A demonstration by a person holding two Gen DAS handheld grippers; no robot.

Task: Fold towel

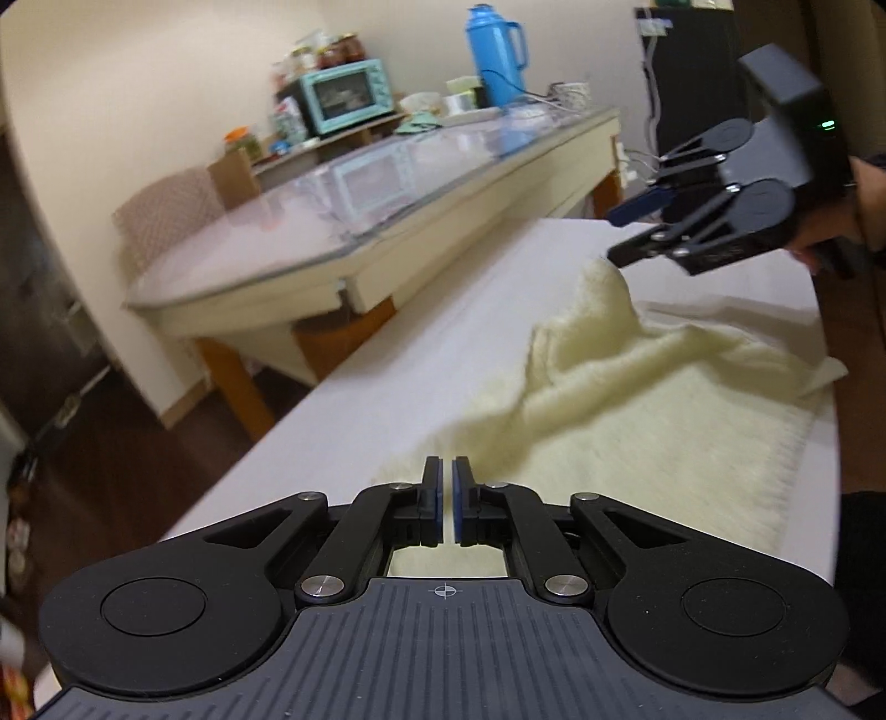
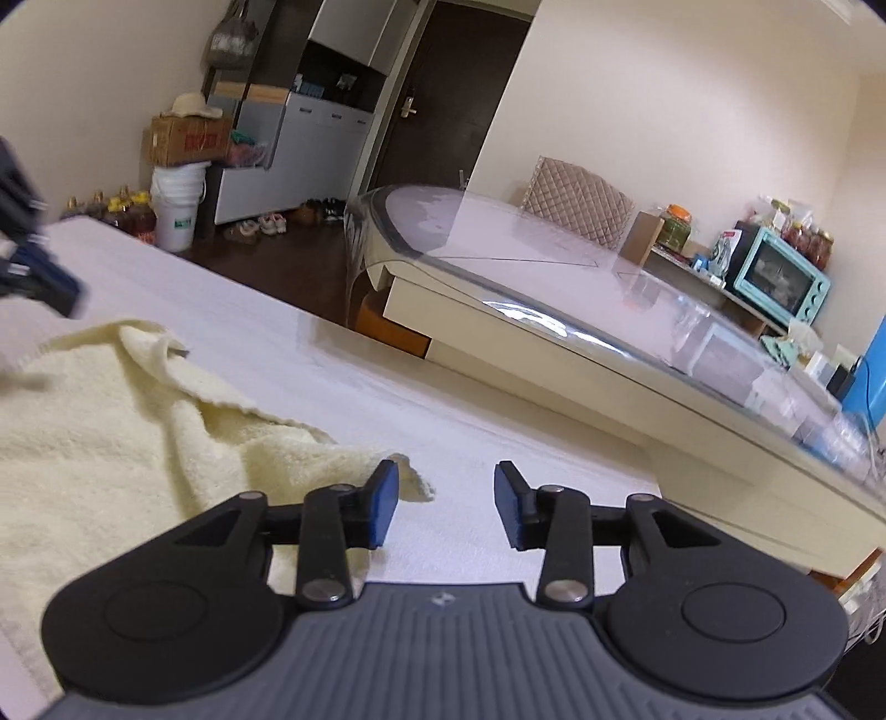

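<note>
A cream towel (image 1: 637, 387) lies rumpled on the white table (image 1: 421, 332), one part humped up. My left gripper (image 1: 447, 482) has its jaws almost together over the towel's near edge; I see no cloth between the pads. My right gripper (image 1: 620, 235) hangs open just above the towel's raised far corner. In the right wrist view the right gripper (image 2: 446, 498) is open and empty, its left finger beside a towel corner (image 2: 412, 482). The towel (image 2: 94, 421) spreads to the left there, and the left gripper (image 2: 39, 277) is a blur at the left edge.
A glass-topped dining table (image 1: 343, 221) stands beyond the white table, with a teal toaster oven (image 1: 346, 102), a blue thermos (image 1: 493, 52) and jars. A quilted chair (image 2: 578, 199), a door, a white bucket (image 2: 177, 207) and boxes stand farther back.
</note>
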